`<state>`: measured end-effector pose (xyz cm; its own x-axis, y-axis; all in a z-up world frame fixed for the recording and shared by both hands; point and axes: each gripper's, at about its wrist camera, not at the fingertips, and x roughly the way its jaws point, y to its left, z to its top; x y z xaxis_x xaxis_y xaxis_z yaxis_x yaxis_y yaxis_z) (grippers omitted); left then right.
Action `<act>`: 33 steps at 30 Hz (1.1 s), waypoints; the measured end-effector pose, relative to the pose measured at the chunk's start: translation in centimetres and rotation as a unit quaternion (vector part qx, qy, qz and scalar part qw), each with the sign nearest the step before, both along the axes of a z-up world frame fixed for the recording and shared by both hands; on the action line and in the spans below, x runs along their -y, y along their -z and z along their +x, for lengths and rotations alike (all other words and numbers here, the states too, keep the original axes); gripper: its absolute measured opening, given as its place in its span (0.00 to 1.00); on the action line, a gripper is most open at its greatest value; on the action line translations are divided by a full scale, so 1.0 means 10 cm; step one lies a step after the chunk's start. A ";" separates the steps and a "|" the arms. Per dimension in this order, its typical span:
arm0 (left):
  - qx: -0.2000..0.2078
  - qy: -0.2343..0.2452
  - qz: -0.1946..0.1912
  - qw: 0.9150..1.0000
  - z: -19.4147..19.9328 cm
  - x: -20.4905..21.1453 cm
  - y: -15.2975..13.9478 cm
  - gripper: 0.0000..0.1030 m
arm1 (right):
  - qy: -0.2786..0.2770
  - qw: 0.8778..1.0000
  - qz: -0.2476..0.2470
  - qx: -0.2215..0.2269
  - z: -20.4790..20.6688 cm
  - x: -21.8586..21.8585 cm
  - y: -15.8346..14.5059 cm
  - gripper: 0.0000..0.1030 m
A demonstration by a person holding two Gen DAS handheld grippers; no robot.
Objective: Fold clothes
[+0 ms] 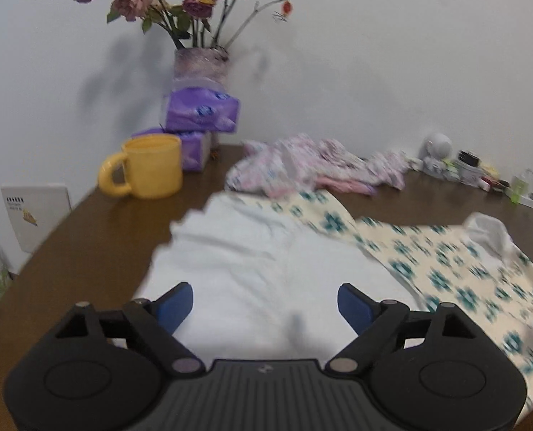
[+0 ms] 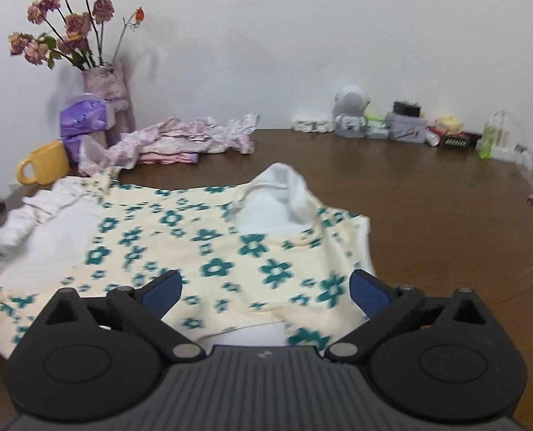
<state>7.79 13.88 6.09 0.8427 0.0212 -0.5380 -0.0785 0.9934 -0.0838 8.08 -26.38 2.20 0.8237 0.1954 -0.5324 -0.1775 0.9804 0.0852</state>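
Note:
A cream garment with teal flowers [image 2: 208, 251] lies spread on the brown table [image 2: 428, 222], its white inside [image 1: 252, 251] turned up on the left part. Its white collar [image 2: 284, 194] stands up at the far end. My left gripper [image 1: 265, 300] is open over the white part, nothing between its blue pads. My right gripper [image 2: 264, 287] is open over the flowered part near the garment's near edge. A crumpled pink patterned garment [image 1: 313, 165] lies behind, also in the right wrist view as the pink garment [image 2: 187, 140].
A yellow mug [image 1: 147, 170], purple tissue packs [image 1: 198, 115] and a vase of dried roses [image 1: 200, 61] stand at the back left. An astronaut figure [image 2: 350, 111] and small bottles and boxes [image 2: 428, 129] line the back right by the wall.

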 end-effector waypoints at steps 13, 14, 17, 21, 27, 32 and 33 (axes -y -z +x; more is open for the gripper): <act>-0.033 -0.024 -0.036 0.999 -0.55 0.63 0.20 0.87 | 0.004 0.996 0.070 -0.049 -0.17 -0.35 0.10 1.00; -0.035 -0.029 -0.040 0.998 -0.56 0.66 0.22 0.87 | -0.007 0.996 0.068 -0.053 -0.19 -0.40 0.10 1.00; -0.047 -0.030 -0.036 0.998 -0.58 0.78 0.25 0.87 | -0.034 0.996 0.065 -0.059 -0.25 -0.53 0.10 1.00; -0.044 -0.048 -0.018 0.998 -0.65 0.95 0.29 0.86 | -0.045 0.997 0.054 -0.026 -0.42 -0.72 0.06 0.99; -0.042 -0.032 0.018 0.998 -0.75 1.14 0.36 0.86 | -0.073 0.997 0.005 -0.012 -0.57 -1.05 0.08 0.87; -0.037 -0.026 0.032 0.998 -0.80 1.20 0.41 0.81 | -0.067 0.998 0.007 -0.018 -0.62 -1.07 0.14 0.79; -0.036 -0.026 0.033 0.998 -0.80 1.19 0.42 0.79 | -0.069 0.997 0.008 -0.020 -0.63 -1.06 0.16 0.72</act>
<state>-0.20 1.96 1.89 0.7992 0.1008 -0.5926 -0.1333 0.9910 -0.0112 1.76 -15.74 0.63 0.7662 0.3151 -0.5601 -0.3075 0.9450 0.1110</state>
